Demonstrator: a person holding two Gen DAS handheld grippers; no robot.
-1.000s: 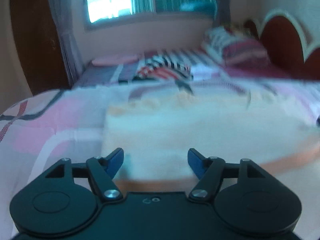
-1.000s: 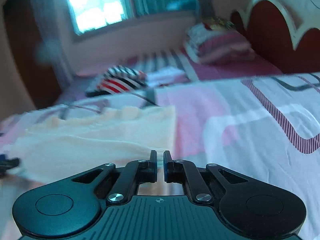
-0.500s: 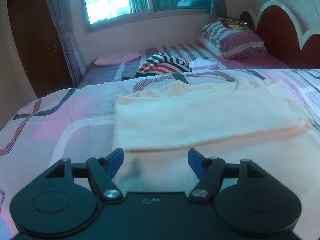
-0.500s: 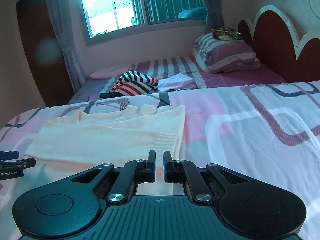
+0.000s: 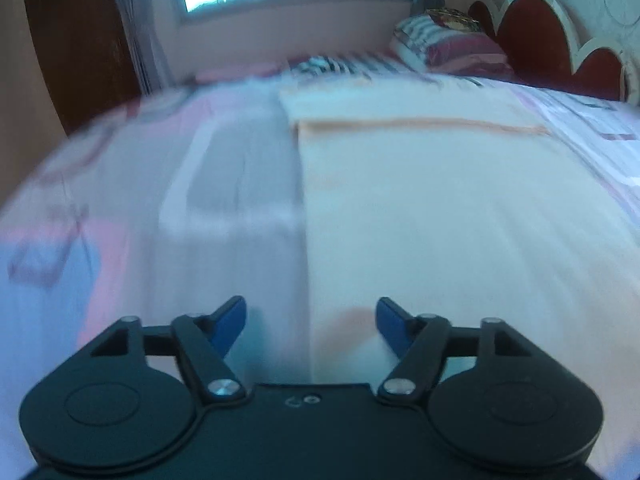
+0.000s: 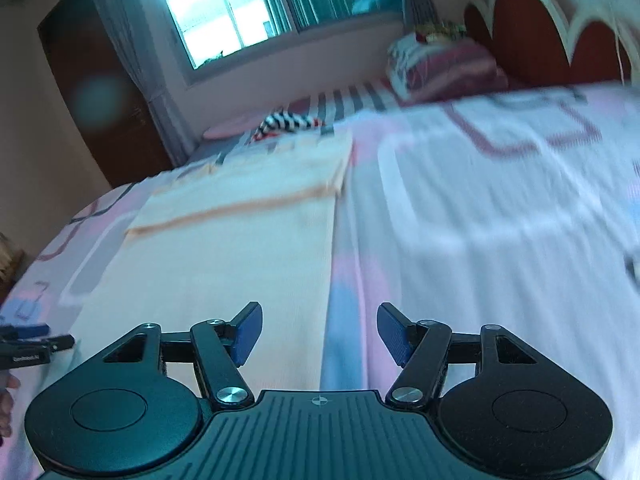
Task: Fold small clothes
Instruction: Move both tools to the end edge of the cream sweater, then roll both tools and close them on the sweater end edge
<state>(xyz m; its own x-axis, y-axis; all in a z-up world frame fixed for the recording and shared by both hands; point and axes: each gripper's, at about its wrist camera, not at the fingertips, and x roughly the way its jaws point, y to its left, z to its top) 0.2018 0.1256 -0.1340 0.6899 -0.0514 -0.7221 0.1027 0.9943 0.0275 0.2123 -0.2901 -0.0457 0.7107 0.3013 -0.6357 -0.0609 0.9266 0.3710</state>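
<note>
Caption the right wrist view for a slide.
Right hand-held gripper, jaws opening and empty, above the right edge of a cream sweater lying flat on the pink patterned bedspread.

Cream garment [image 5: 440, 200]; pink-white patterned bedsheet [image 6: 480, 220]; blue claw pads [image 6: 248, 330].

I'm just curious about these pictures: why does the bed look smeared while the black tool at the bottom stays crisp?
Left wrist view: the bedspread and cream garment streak with motion blur; the left gripper stays sharp. Right wrist view: the same smear, the right gripper crisp, the window glaring bright, fisheye bending the edges.
</note>
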